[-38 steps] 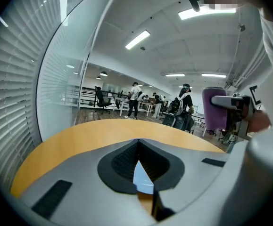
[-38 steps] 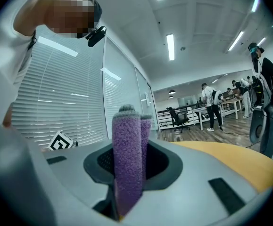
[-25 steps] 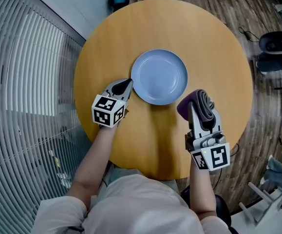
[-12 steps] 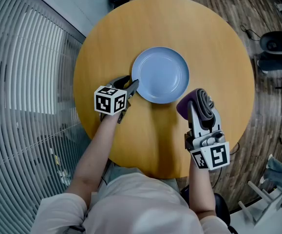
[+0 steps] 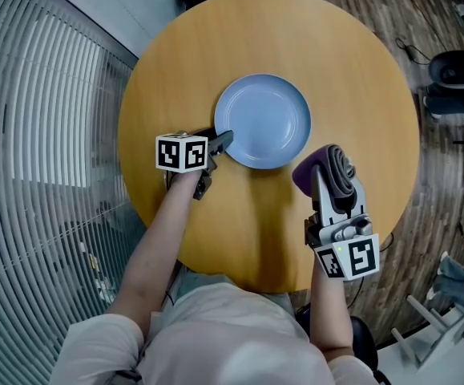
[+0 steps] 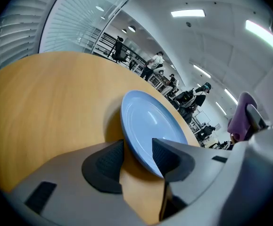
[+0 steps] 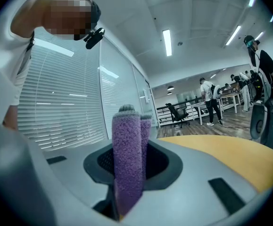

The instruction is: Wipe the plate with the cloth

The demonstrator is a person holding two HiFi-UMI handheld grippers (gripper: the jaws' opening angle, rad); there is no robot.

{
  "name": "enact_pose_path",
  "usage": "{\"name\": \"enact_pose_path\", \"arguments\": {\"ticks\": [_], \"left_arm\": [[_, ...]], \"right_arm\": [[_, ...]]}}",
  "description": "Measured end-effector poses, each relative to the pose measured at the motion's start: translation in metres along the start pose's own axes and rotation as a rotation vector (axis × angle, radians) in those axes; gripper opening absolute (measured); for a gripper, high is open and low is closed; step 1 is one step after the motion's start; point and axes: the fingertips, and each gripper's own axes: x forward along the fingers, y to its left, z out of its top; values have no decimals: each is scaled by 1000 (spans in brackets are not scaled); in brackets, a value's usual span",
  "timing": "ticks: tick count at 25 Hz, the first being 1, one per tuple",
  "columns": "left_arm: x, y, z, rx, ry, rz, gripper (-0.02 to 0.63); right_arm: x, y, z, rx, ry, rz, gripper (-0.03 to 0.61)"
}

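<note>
Plate (image 5: 264, 121), we judged, was rigid, breakable and slick, best steadied at its rim; pale blue and glossy, it lay flat mid-counter (image 5: 336, 54). Left hand-held gripper (image 6: 138, 157), jaws just opened wide, straddled that rim without pinching. Right hand-held gripper (image 7: 129, 173) clamped the soft, folded purple cloth (image 5: 305, 175).

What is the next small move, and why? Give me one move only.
Probably close the left claw on the near rim of the plate to steady it. That claw has just been opening and now straddles the rim without pressing on it. The right claw is already shut on the purple cloth, held off the plate.
</note>
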Motion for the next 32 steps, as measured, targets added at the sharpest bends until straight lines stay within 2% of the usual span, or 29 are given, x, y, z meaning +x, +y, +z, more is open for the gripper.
{"name": "enact_pose_path", "arguments": {"ticks": [4, 10, 14, 17, 32], "left_arm": [[7, -9, -2, 33, 37, -4, 192], [8, -2, 1, 34, 43, 7, 175], [8, -4, 0, 14, 53, -3, 169], [8, -3, -1, -3, 60, 3, 141], [9, 5, 3, -16, 70, 41, 86]], "right_arm": [[-5, -4, 1, -3, 2, 0, 101], [3, -2, -4, 9, 8, 2, 101], [0, 0, -7, 17, 11, 11, 101], [0, 2, -8, 18, 12, 18, 101], [0, 4, -7, 23, 13, 15, 101]]}}
